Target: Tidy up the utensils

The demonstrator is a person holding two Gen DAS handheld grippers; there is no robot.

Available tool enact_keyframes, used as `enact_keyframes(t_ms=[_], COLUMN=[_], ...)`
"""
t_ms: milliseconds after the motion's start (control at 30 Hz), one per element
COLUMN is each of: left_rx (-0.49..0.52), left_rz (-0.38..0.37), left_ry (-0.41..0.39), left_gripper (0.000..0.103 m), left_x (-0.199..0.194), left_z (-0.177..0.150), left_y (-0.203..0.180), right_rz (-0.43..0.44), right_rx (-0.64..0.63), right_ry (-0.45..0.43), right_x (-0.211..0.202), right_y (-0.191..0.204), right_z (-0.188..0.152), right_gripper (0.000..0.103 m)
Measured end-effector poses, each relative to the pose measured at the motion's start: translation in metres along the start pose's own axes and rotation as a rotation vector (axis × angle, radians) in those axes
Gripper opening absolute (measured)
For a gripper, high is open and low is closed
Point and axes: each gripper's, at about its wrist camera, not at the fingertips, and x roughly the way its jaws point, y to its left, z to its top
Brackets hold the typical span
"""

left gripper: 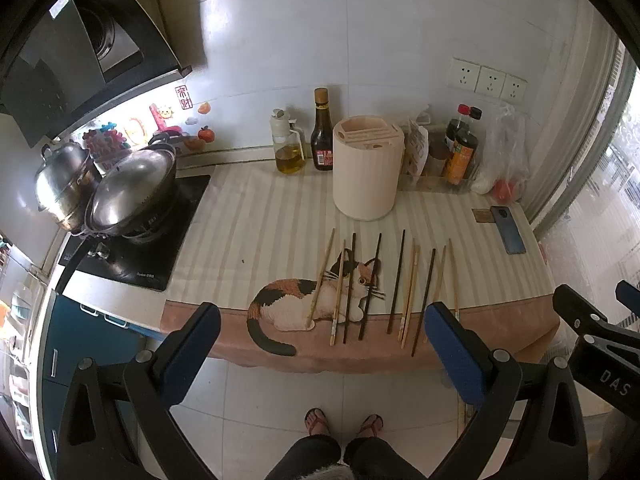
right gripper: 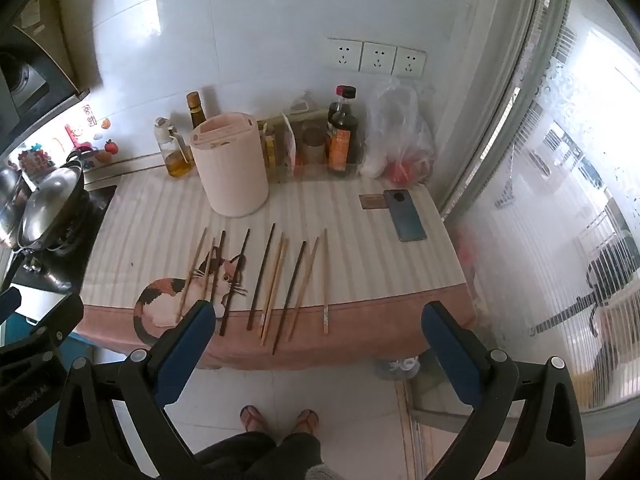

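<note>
Jaws spread on both grippers; chopsticks (left gripper: 394,284) lie side by side, tips toward the holder (left gripper: 366,168).

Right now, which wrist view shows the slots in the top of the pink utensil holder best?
The left wrist view: the utensil holder faces it squarely, with its top slots clearly visible. In the right wrist view the holder sits off-centre and tilted, its slots foreshortened.

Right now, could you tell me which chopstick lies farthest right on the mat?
The pale wooden chopstick with the patterned near end; it lies alone, apart from the others, closest to the phone.
</note>
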Motion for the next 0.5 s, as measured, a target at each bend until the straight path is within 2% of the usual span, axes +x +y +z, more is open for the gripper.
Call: enact_keyframes(t_ms=[500], left_rx=[-0.002], left_rz=[0.002], left_ry=[-0.005], left_gripper=[0.103], left_x=[-0.0005], left_z=[0.0023], left_y=[-0.0008], right_rz=[-0.007], right_rx=[0.0], right_ry=[-0.013], right_x=[0.0012], right_y=[-0.0025], right_z=[0.0055], right_gripper=[0.103])
